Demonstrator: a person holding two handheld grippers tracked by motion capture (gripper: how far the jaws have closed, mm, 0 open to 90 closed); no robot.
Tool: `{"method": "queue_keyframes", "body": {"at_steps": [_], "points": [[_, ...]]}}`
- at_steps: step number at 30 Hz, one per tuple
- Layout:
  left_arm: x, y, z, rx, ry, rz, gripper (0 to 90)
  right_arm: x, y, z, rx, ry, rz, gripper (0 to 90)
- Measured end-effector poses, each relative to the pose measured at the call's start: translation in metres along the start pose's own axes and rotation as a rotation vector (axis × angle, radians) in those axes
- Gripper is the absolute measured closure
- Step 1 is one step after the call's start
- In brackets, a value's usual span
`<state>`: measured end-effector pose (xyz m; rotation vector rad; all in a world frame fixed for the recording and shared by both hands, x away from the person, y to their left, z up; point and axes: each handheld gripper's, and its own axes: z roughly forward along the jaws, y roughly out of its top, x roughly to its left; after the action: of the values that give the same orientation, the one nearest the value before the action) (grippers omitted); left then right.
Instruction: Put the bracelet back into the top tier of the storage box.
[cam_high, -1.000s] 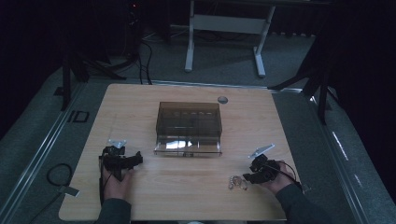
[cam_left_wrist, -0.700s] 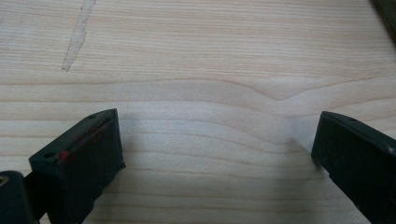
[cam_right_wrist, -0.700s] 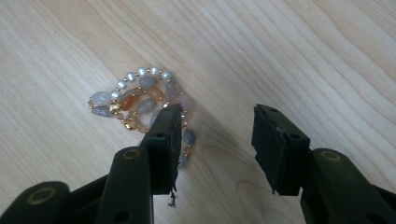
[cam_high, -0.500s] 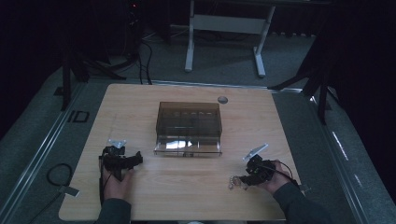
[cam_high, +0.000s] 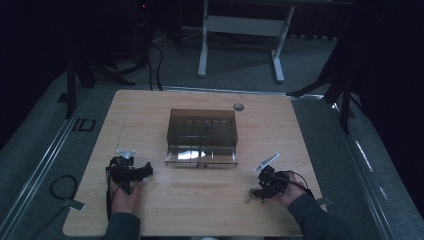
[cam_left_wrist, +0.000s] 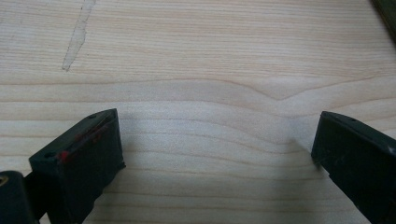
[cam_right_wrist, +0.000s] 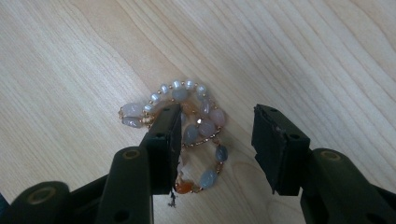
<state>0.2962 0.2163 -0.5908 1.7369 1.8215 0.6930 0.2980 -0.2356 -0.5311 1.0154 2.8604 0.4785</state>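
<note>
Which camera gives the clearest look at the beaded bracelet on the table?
The right gripper view: the beaded bracelet lies close up on the wood, partly between the open jaws, single beads clear. In the high view it is a small pale cluster beside the right gripper. The left gripper view shows bare tabletop.

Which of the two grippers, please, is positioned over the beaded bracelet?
The right gripper: its open jaws straddle the beaded bracelet lying on the table. The left gripper, also open, has bare wood between its jaws.

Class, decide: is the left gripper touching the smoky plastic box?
Apart. The high view shows bare table between the left gripper and the box.
</note>
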Motion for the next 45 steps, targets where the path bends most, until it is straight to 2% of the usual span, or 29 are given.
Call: {"method": "queue_keyframes", "body": {"at_steps": [13,20,24,30,40,42,45], "points": [[0.000,0.000,0.000,0.000,0.000,0.000,1.8,-0.001,0.000,0.006,0.052,-0.008,-0.006,59.2],[0.000,0.000,0.000,0.000,0.000,0.000,1.8,0.001,0.001,0.007,0.089,-0.029,-0.030,63.9],[0.000,0.000,0.000,0.000,0.000,0.000,1.9,0.004,0.004,0.007,0.122,-0.054,-0.046,66.0],[0.000,0.000,0.000,0.000,0.000,0.000,1.9,0.007,0.011,0.009,0.176,-0.063,-0.062,68.9],[0.000,0.000,0.000,0.000,0.000,0.000,1.8,0.007,0.017,0.010,0.225,-0.053,-0.076,70.8],[0.000,0.000,0.000,0.000,0.000,0.000,1.8,0.008,0.017,0.010,0.231,-0.049,-0.083,75.0],[0.000,0.000,0.000,0.000,0.000,0.000,1.8,0.009,0.017,0.010,0.238,-0.047,-0.091,75.2]]}}
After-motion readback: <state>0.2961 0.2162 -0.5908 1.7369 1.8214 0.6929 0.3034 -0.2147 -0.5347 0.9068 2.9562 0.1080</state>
